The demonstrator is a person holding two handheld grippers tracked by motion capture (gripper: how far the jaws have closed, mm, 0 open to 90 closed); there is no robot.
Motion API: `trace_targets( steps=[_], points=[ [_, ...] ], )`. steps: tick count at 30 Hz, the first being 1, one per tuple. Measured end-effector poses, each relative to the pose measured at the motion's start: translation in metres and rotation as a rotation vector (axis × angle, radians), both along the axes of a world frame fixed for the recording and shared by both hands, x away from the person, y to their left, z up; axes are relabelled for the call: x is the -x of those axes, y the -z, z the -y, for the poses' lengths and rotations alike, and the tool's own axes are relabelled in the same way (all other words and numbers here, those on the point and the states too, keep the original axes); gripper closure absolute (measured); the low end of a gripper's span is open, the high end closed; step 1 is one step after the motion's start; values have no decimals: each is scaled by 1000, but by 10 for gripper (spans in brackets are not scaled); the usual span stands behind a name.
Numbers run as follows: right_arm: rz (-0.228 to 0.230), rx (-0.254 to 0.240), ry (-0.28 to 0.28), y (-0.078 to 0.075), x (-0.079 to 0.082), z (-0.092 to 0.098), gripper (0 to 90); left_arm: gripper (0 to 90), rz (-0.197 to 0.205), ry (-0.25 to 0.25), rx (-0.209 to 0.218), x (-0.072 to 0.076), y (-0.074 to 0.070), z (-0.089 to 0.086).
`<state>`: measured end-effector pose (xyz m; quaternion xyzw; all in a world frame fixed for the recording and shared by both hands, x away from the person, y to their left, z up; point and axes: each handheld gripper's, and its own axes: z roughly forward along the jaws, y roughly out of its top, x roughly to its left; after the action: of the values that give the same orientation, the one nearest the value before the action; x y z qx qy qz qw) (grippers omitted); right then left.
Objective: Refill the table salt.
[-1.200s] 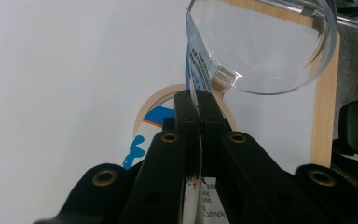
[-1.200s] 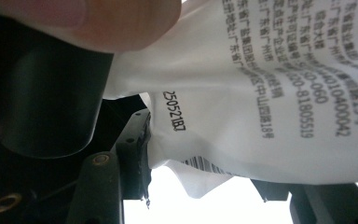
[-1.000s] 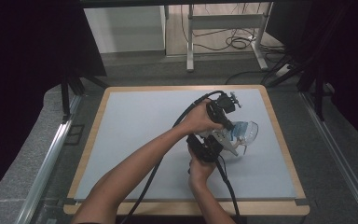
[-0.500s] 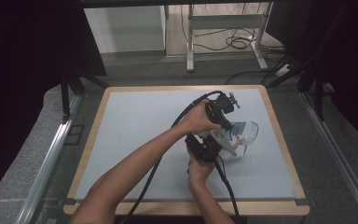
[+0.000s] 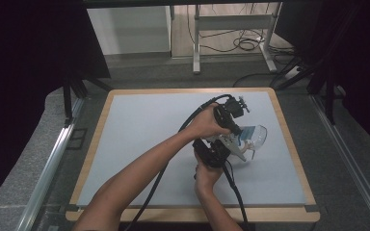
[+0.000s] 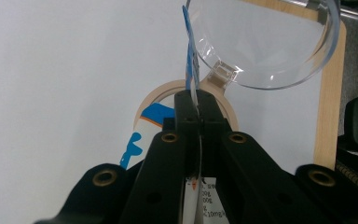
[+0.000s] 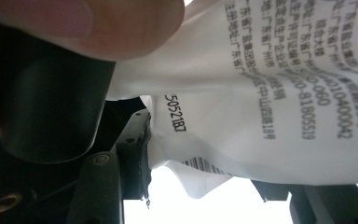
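A white and blue printed pouch is held up over the right part of the table, next to a clear plastic bowl. My left gripper comes at it from above. In the left gripper view its jaws are pressed together on the pouch's thin edge, with the bowl just beyond. My right gripper reaches in from below. The right gripper view has the pouch's white printed side lying between that gripper's jaws, with the left pad against it.
The table is a pale blue mat in a wooden frame, whose right edge is close to the bowl. A light wooden ring lies under the pouch. A thumb and a black handle crowd the right gripper view.
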<state>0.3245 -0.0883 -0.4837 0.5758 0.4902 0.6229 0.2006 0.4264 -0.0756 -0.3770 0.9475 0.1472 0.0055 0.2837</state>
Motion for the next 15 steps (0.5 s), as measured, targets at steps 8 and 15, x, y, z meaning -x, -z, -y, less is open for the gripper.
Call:
trace_targets(
  steps=[8,15],
  points=[
    [-6,-18,1,-1,-1,1,476,900,1,-1,2,0,-1,2],
    [8,-1,9,-1,0,1,477,900,-3,5,10,0,-2,1]
  ],
)
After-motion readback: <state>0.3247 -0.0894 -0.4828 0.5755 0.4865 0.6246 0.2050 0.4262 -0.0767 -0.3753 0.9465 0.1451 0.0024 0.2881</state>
